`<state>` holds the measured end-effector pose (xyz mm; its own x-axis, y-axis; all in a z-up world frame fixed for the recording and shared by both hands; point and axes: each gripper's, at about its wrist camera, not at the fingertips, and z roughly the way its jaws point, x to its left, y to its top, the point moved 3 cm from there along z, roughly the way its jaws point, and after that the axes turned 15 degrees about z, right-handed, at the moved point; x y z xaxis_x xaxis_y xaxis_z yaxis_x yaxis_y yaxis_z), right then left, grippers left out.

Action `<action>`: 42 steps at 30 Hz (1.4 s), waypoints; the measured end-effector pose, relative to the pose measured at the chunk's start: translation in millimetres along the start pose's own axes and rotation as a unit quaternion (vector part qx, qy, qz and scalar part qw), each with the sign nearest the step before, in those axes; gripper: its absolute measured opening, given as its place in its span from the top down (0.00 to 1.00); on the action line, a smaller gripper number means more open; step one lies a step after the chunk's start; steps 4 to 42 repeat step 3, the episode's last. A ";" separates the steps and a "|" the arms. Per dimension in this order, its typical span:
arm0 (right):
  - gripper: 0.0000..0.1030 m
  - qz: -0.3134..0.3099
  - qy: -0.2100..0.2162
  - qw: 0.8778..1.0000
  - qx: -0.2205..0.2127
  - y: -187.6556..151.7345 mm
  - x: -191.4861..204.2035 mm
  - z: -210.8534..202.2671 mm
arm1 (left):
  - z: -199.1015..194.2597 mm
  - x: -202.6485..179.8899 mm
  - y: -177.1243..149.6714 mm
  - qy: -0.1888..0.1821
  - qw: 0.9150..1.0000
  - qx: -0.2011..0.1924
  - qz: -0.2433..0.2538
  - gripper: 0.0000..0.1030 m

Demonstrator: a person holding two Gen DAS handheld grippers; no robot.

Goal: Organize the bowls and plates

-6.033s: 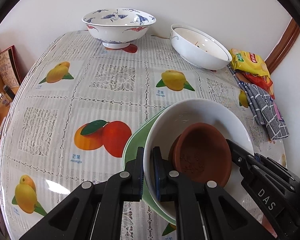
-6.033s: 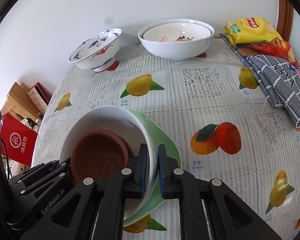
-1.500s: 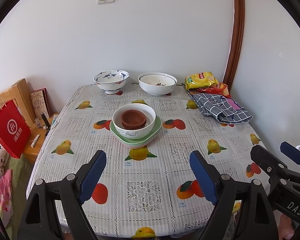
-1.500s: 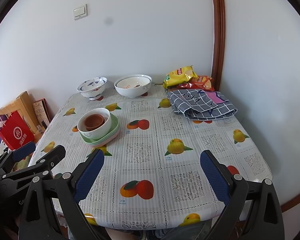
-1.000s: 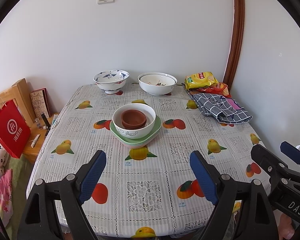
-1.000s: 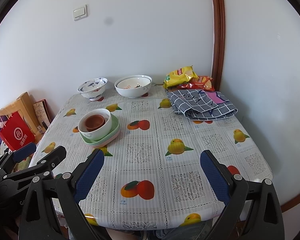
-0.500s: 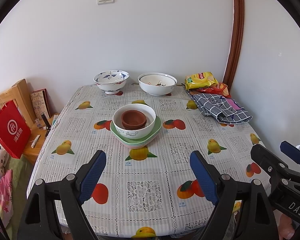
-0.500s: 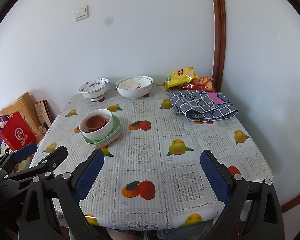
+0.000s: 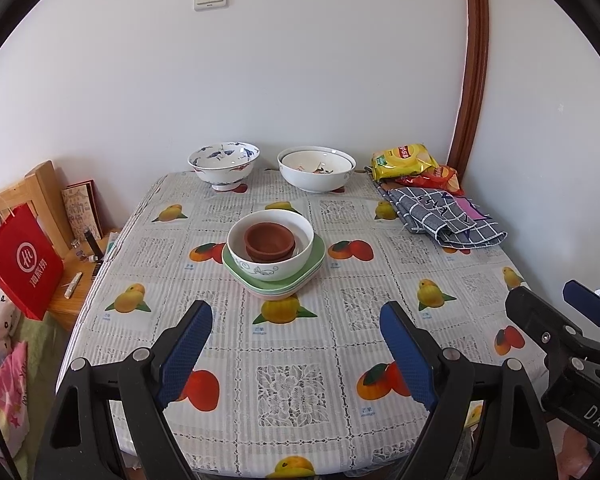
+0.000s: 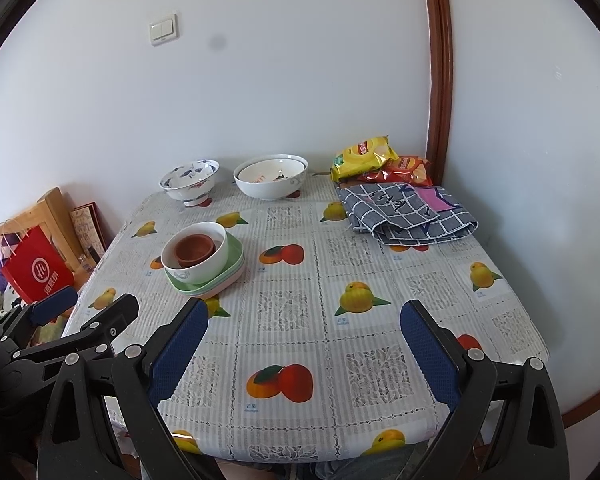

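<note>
A brown clay bowl sits inside a white bowl, stacked on green plates mid-table; the stack also shows in the right wrist view. A blue-patterned bowl and nested white bowls stand at the far edge by the wall. My left gripper is open and empty above the near table edge, well short of the stack. My right gripper is open and empty, also at the near edge, to the right of the stack.
Snack bags and a folded checked cloth lie at the far right corner. A red paper bag and wooden furniture stand left of the table. The fruit-print tablecloth covers the table.
Six seconds ago both grippers were shut on the white bowl's rim at the stack. Both have let go, opened and pulled back to the near edge. Nearly still over the last second.
</note>
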<state>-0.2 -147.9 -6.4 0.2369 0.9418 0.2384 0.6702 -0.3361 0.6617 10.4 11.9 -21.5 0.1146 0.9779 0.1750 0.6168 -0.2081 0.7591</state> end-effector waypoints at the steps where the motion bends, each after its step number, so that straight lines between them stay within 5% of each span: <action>1: 0.07 0.000 0.002 1.000 0.001 -0.1 -0.1 1.2 | 1.4 0.3 0.5 0.000 1.000 0.001 0.001 0.16; 42: 0.07 0.001 0.006 1.000 0.002 0.0 0.0 4.7 | 5.7 0.6 1.5 -0.001 1.000 0.001 0.002 0.16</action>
